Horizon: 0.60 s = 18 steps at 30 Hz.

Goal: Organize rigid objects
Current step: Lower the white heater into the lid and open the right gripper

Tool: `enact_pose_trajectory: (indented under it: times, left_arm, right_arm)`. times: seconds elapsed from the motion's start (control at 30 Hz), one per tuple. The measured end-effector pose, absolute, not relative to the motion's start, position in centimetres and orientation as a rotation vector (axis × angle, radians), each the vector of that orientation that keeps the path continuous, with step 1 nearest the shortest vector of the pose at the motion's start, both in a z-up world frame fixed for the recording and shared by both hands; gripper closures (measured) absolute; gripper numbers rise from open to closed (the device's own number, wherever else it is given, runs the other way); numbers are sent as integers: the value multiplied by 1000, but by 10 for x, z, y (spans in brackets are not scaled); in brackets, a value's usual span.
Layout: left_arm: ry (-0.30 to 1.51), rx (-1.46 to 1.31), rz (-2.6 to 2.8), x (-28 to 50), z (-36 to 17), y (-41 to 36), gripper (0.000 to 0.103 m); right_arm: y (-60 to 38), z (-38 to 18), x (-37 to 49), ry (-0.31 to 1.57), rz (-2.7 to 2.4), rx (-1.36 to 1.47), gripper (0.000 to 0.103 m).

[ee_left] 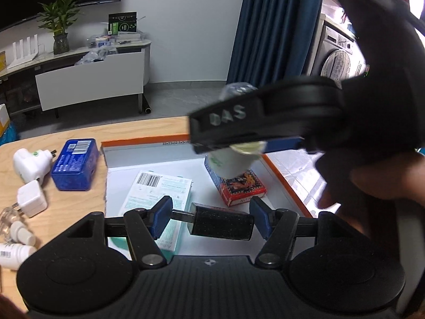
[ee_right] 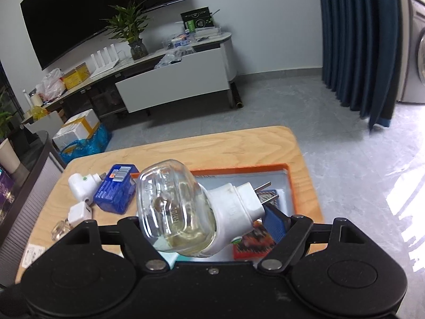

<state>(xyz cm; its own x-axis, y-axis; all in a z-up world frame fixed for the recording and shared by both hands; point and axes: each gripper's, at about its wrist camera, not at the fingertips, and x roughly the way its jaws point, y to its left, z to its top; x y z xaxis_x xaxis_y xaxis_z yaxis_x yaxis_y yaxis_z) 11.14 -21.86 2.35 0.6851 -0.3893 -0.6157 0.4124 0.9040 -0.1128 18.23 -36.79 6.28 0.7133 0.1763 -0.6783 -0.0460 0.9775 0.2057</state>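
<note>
A wooden table (ee_right: 186, 146) carries an orange-rimmed tray (ee_left: 281, 175) holding a barcoded white-green box (ee_left: 156, 199) and a red box (ee_left: 239, 186). Left of the tray lies a blue box (ee_left: 74, 163). Above the tray, the right gripper (ee_right: 209, 212) clamps a plug-in repellent heater with glass bottle (ee_right: 186, 207); the left gripper (ee_left: 209, 219) clamps a black speckled block (ee_left: 221, 224).

Relative to the orange-rimmed tray (ee_left: 281, 175): inside it lie two boxes, one teal-and-white carton (ee_left: 156, 199) and one red printed box (ee_left: 239, 186). Left of it sit one blue tin (ee_left: 75, 163), two white plugs, one rounded (ee_left: 30, 166) and one square (ee_left: 30, 198), and two white bottles (ee_left: 16, 252). Above it hangs one plug-in vaporizer (ee_right: 191, 210).
</note>
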Motion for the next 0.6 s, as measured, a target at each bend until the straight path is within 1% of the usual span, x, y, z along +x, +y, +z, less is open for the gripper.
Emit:
enact_pose_trajectory:
  times: [0.13,0.33,0.37,0.4,0.43,0.57,0.6]
  left_arm:
    - [697,7,-460,120,18,-221,38]
    - [692,-12,-483,124,14,-230,37]
    - [688,-19,-481,123,15,-231,29]
    - [688,-24,-477,122,16,-231,16]
    - [680,-29,-471,121,18,-231,13]
    - [666,-23,-465,110,31,-229,11]
    - [664,-16,-455,108,35,-228,10]
  right_arm:
    - [-377,71,179,715,120,214,9]
    - [-393,93,146,617,19,188,9]
    - [-396,95,141,612,16,186,8]
    - [-396,97,135,606,9,176,8]
    - [-396,99,129,597,-2,160,8]
    - [-395,104,109,577,-28,140,8]
    - [-394,105,104,570,-30,143,8]
